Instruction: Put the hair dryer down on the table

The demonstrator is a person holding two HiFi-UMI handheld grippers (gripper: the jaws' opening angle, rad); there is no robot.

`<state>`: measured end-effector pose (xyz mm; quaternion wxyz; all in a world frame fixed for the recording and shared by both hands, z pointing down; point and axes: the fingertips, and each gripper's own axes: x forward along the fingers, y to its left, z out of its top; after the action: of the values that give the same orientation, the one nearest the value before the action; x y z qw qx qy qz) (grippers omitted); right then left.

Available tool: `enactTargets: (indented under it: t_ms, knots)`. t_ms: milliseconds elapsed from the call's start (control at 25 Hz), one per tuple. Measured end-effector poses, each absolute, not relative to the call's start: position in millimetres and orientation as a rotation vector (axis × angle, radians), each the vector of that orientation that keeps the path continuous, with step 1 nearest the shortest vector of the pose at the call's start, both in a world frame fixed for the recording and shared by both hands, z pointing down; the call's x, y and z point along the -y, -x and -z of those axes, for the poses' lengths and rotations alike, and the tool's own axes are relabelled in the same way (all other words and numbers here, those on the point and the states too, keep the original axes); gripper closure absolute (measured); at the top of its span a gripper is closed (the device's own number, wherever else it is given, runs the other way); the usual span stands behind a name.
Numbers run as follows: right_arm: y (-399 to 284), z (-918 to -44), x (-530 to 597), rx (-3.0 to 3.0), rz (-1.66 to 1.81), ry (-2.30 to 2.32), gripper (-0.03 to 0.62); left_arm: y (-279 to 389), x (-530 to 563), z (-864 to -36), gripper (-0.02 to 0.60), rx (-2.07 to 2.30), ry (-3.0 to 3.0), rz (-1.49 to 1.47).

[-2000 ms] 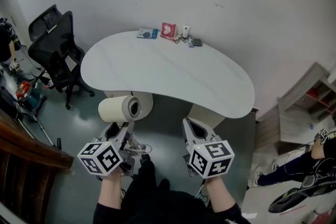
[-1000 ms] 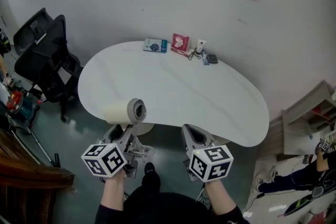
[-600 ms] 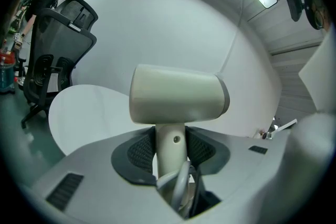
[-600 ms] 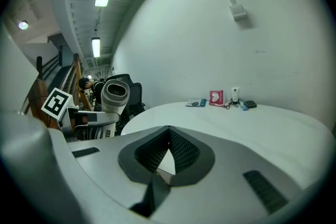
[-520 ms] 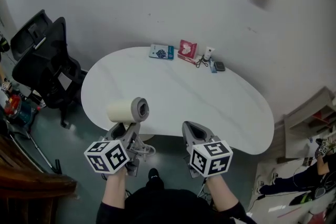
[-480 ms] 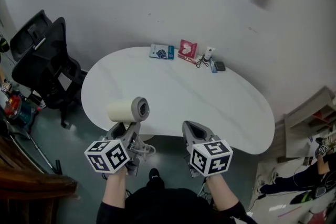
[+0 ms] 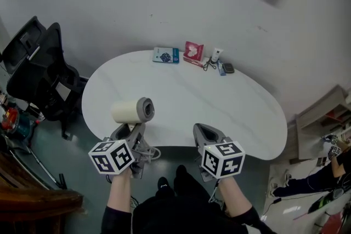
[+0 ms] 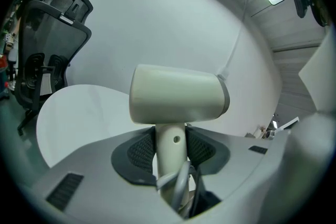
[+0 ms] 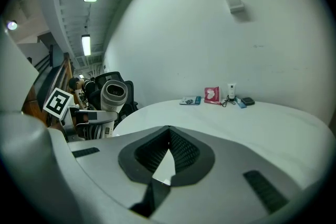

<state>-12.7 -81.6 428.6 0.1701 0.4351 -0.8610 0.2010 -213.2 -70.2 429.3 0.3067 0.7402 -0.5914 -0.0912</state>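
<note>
A cream hair dryer (image 7: 131, 111) with a grey nozzle stands upright in my left gripper (image 7: 131, 130), above the near left edge of the white kidney-shaped table (image 7: 192, 96). In the left gripper view the pads press on both sides of the hair dryer's handle (image 8: 170, 147), its barrel (image 8: 178, 94) lies across above them, and its cord hangs down behind. My right gripper (image 7: 204, 130) hovers at the table's near edge, shut and with nothing in it. From the right gripper view the hair dryer (image 9: 113, 93) shows at the left, and my right gripper (image 9: 168, 131) has its jaw tips touching.
Along the table's far edge lie a blue box (image 7: 165, 55), a red box (image 7: 192, 51), a white tube (image 7: 216, 54) and a small dark item (image 7: 227, 68). Black office chairs (image 7: 38, 68) stand to the left. A shelf unit (image 7: 323, 112) is at the right.
Both grippers have come forward to the table's near edge. The hair dryer, earlier over the floor in front of the table, now overlaps its near left rim. The grip is unchanged.
</note>
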Motion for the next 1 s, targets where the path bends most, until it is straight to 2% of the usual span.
enactTargets:
  t_ms: [1000]
  knots:
    - [12, -434, 231, 2.426, -0.615, -1.275, 0.592, 197, 224, -451, 0.414, 1.508, -1.987, 0.019]
